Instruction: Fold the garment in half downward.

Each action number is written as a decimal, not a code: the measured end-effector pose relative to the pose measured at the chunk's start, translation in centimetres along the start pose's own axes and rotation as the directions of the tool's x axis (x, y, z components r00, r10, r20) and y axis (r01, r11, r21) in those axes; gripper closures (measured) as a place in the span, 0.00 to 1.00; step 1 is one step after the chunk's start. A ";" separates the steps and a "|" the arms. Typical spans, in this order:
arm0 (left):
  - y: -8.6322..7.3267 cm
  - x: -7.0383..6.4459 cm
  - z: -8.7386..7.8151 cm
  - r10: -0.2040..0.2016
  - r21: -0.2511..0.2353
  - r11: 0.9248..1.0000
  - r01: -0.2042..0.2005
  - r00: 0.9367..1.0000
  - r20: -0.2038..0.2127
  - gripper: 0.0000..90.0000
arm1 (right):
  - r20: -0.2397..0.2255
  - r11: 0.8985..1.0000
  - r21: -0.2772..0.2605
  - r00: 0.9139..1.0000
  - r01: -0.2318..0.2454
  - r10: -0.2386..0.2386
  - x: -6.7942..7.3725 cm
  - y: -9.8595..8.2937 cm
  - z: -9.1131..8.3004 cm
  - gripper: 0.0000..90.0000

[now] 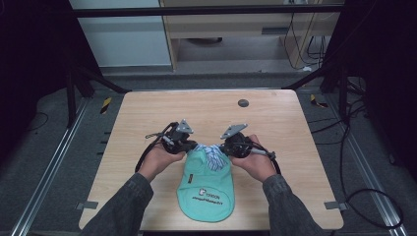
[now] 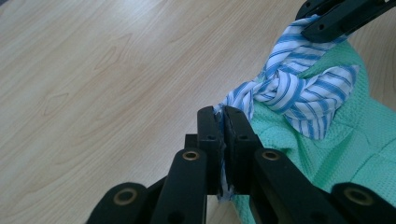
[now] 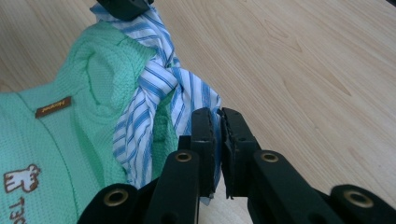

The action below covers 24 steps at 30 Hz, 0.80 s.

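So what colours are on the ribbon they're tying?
White with blue stripes, on the ribbon; the left gripper view shows it best.

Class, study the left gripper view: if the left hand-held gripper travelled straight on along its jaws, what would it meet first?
Probably the knot in the blue-and-white striped fabric strip it already pinches, atop the mint-green knitted garment. The left hand-held gripper points at it; depth is unclear.

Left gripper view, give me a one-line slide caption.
Left gripper clamps one end of a knotted striped tie on a green garment; right gripper holds the other end.
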<state>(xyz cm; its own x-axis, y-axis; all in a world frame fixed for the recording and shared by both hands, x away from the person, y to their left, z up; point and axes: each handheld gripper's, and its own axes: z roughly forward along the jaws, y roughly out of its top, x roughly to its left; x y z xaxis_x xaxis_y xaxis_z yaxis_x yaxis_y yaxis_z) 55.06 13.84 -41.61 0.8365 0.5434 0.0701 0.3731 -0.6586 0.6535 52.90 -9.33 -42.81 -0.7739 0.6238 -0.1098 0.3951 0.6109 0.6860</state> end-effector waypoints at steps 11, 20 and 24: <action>0.4 0.5 0.2 0.028 0.016 0.999 -0.029 0.999 0.019 0.96 | -0.018 0.999 0.025 0.999 0.040 -0.040 -0.7 0.6 0.0 0.94; 0.9 0.8 -0.1 0.046 0.015 0.999 -0.046 0.999 0.024 0.96 | -0.034 0.998 0.014 0.998 0.054 -0.054 -1.3 0.9 -0.2 0.94; 1.2 1.0 -0.4 0.056 0.011 0.998 -0.057 0.998 0.025 0.96 | -0.036 0.998 0.018 0.998 0.061 -0.061 -1.6 1.1 -0.2 0.94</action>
<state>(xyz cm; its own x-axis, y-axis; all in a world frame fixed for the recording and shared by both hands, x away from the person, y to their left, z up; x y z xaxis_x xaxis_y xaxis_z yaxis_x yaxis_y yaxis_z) 56.16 13.81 -40.44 0.8659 0.4924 0.0881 0.3294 -0.6939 0.6403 54.47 -9.75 -41.72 -0.8138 0.5675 -0.1250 0.3556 0.6565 0.6652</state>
